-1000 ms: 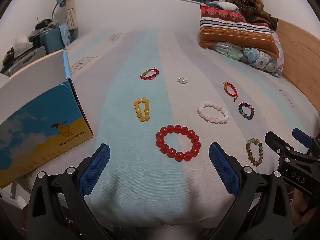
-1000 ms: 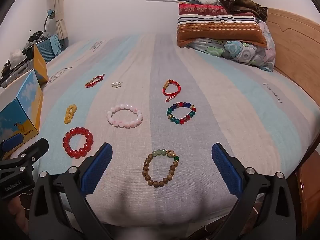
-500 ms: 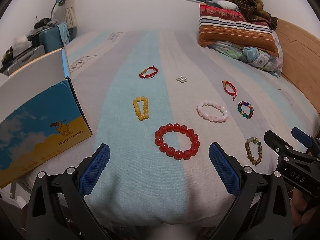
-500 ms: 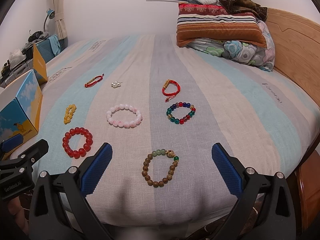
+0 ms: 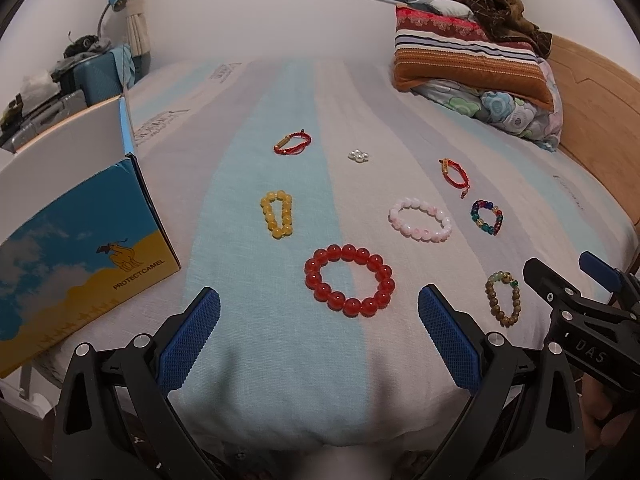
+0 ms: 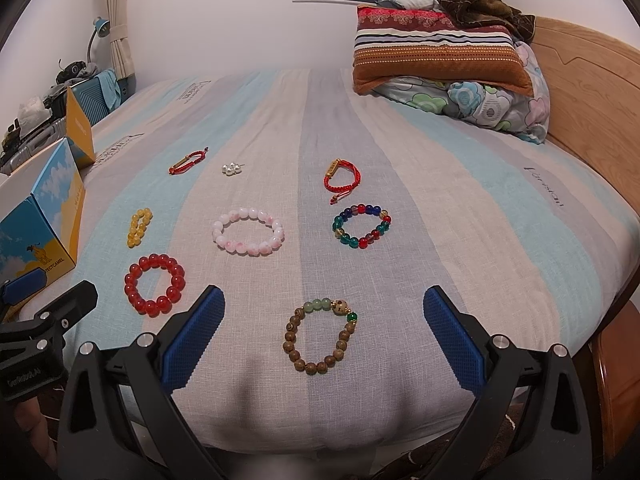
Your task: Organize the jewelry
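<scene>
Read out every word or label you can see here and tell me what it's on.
"PROTECTCAMEL": box.
"DAS": right gripper body, seen from the left wrist.
"GenRobot.AI": left gripper body, small, so unsure.
Bedsheet prints and the gold bar on the red cord bracelet: unreadable.

Home bedroom: bed [image 6: 460,184], pillows [image 6: 432,56], curtain [image 6: 120,20].
</scene>
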Motion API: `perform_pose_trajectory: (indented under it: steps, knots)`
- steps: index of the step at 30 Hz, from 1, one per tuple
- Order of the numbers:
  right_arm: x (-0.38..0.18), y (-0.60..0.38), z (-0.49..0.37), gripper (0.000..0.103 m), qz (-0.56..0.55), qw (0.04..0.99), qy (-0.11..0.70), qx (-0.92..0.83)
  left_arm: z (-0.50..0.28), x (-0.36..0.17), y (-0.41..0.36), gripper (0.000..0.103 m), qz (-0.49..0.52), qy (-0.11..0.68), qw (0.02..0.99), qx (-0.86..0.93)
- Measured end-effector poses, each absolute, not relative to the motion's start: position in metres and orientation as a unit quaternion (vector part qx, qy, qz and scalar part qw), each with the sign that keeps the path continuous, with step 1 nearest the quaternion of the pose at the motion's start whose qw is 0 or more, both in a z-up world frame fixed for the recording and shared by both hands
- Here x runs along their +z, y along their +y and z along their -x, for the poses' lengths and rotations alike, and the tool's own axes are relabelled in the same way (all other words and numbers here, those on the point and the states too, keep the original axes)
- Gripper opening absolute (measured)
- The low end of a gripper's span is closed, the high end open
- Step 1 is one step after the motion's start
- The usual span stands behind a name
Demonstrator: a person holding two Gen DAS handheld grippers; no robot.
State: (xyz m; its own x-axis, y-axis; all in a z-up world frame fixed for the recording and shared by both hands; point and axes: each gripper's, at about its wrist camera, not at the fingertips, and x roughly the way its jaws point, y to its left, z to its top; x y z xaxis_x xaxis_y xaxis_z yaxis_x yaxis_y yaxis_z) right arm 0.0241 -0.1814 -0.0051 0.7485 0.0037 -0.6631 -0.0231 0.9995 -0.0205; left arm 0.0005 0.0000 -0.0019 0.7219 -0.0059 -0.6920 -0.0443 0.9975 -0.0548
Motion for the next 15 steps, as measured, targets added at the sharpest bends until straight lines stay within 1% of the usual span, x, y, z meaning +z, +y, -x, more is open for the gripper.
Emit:
perform_pose_trajectory:
  steps: [15]
  knots:
    - [-0.0053,-0.1793,-0.0240,0.096,0.014,0.935,0.355,0.006,-0.0002,-0.0011,-0.0006,0.097,0.036,0.375,0.927,0.007]
